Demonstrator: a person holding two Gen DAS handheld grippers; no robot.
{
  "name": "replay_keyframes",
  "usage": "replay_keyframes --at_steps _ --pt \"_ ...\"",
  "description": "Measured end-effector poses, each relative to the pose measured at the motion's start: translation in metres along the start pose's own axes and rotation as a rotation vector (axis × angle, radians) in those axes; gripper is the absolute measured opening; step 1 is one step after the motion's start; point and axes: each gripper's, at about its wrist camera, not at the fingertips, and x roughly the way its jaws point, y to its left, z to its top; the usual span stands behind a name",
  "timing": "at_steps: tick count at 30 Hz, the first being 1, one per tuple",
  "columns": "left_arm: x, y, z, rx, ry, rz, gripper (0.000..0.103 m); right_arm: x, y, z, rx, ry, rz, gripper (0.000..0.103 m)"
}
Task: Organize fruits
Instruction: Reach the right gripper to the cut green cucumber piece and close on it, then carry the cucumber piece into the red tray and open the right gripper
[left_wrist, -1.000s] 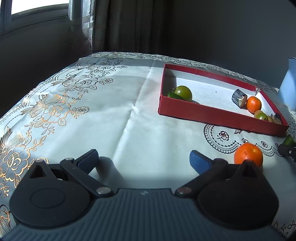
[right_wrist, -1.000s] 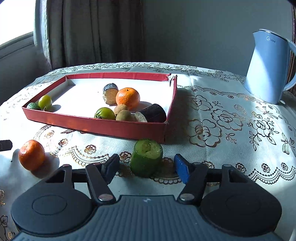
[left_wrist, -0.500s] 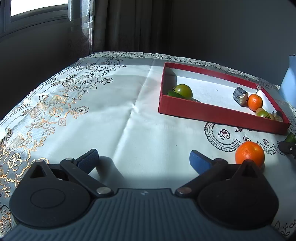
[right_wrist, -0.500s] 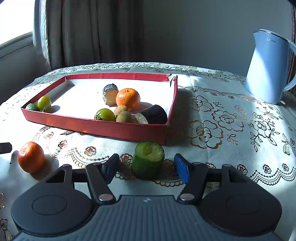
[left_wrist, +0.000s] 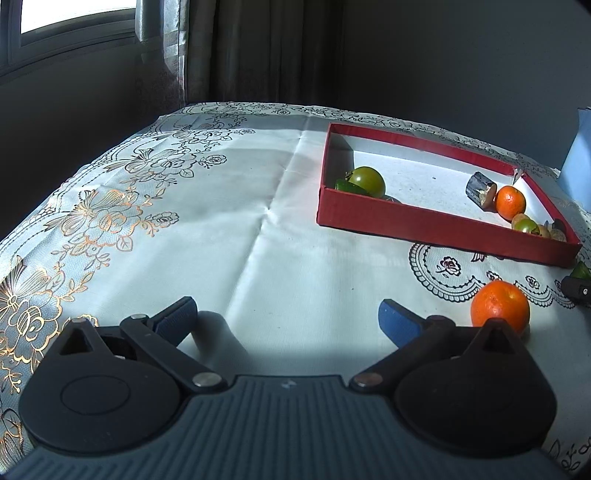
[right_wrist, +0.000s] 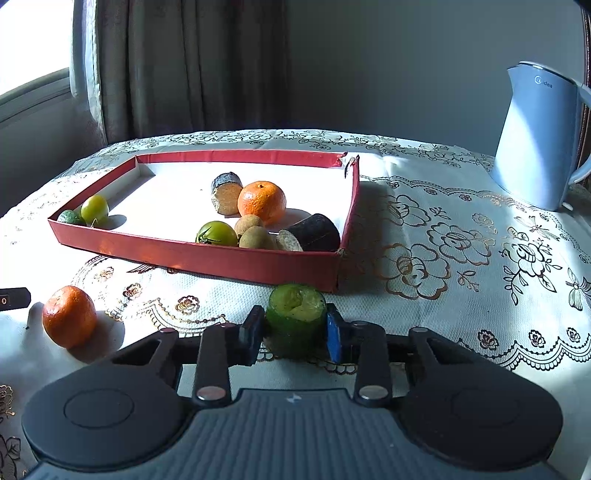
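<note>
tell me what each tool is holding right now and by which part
The right tool is closing on the green cucumber piece, pads against its two curved sides, cut end up. The left tool stands open, holding nothing.

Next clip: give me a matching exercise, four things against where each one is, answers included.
Things:
1. cucumber piece
2. loose orange
3. kettle
4. green tomato

Places:
A. on the cloth, outside the red tray, left of its front wall
B. inside the tray, by the front wall
C. between the closing jaws of the right gripper, pads on both sides
D. far right, standing on the cloth

Pairs: 1-C, 2-A, 3-D, 4-B
</note>
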Motion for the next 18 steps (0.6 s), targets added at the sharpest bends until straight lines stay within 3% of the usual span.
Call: replay_keyframes --at_steps 11,18 --pt "0.000 0.001 0.000 -0.002 -0.001 -0.002 0.103 -0.007 0.007 -0.001 -0.029 -0.031 0.006 0.033" --pt "0.000 0.001 0.000 0.000 -0.001 -0.001 0.103 -0.031 0.017 0.020 -0.055 -0.125 0.017 0.033"
